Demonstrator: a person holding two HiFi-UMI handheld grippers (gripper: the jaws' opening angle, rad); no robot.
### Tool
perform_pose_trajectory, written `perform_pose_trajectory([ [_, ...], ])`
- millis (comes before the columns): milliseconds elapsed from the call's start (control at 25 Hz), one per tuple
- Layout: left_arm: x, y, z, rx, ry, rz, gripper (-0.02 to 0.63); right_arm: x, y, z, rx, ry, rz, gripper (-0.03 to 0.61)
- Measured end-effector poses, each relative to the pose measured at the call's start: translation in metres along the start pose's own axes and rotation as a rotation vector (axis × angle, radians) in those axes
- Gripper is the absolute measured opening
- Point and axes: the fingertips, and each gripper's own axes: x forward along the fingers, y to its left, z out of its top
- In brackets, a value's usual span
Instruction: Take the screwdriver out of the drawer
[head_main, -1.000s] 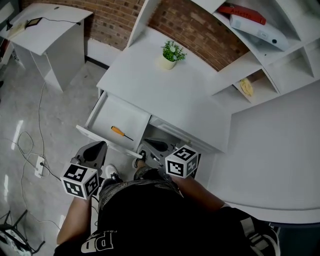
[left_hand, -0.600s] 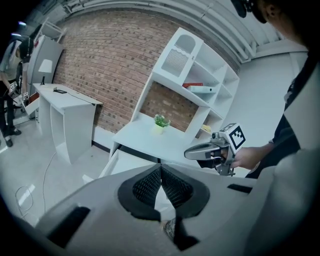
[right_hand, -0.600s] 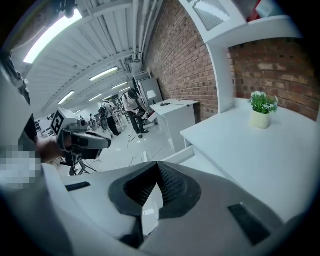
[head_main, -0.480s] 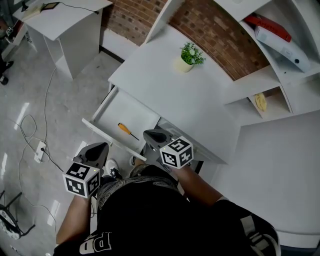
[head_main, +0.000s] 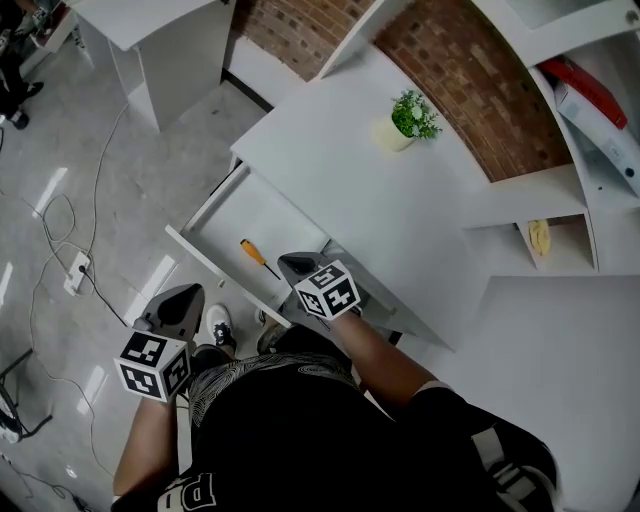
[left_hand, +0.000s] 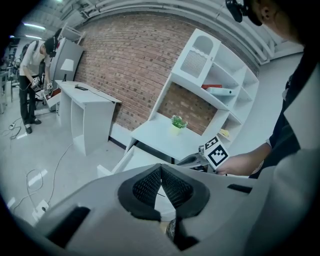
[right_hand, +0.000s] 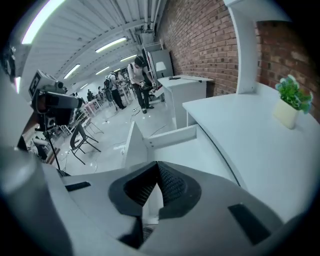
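The screwdriver (head_main: 257, 254), orange handle and thin dark shaft, lies in the open white drawer (head_main: 222, 212) under the desk's left end. My right gripper (head_main: 291, 263) hovers at the drawer's right front corner, just right of the screwdriver, apart from it. Its jaws are shut and hold nothing. In the right gripper view (right_hand: 158, 166) the drawer's wall (right_hand: 170, 136) shows past the closed pads. My left gripper (head_main: 186, 295) hangs lower left, outside the drawer front, also shut and empty. From the left gripper view (left_hand: 161, 169) the drawer (left_hand: 123, 161) and the right gripper's marker cube (left_hand: 216, 152) are ahead.
A small potted plant (head_main: 408, 117) stands on the white desk (head_main: 350, 170). Shelves (head_main: 570, 190) at the right hold a red folder (head_main: 588, 90) and a yellow thing (head_main: 539, 237). A power strip (head_main: 76, 273) and cables lie on the floor. People (right_hand: 141, 82) stand far off.
My right gripper has risen from below the drawer front to the drawer's right front corner, close to the screwdriver. The head camera has swung, and the left gripper has barely moved.
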Motion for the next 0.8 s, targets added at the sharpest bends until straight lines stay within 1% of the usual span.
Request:
perform_pose_trajectory([
  [280, 0.003, 0.008, -0.014, -0.061, 0.013, 0.057, 0.017, 0.067, -0.009, -0.035, -0.126, 0.135, 0.0, 0.008],
  [520, 0.007, 0.014, -0.028, -0.095, 0.027, 0.093, 0.017, 0.106, -0.017, -0.065, -0.214, 0.264, 0.007, 0.008],
  [680, 0.009, 0.016, -0.036, -0.117, 0.038, 0.115, 0.017, 0.127, -0.026, -0.078, -0.219, 0.315, 0.021, 0.009],
  [800, 0.008, 0.018, -0.041, -0.126, 0.047, 0.127, 0.017, 0.141, -0.03, -0.087, -0.215, 0.355, 0.031, 0.026],
])
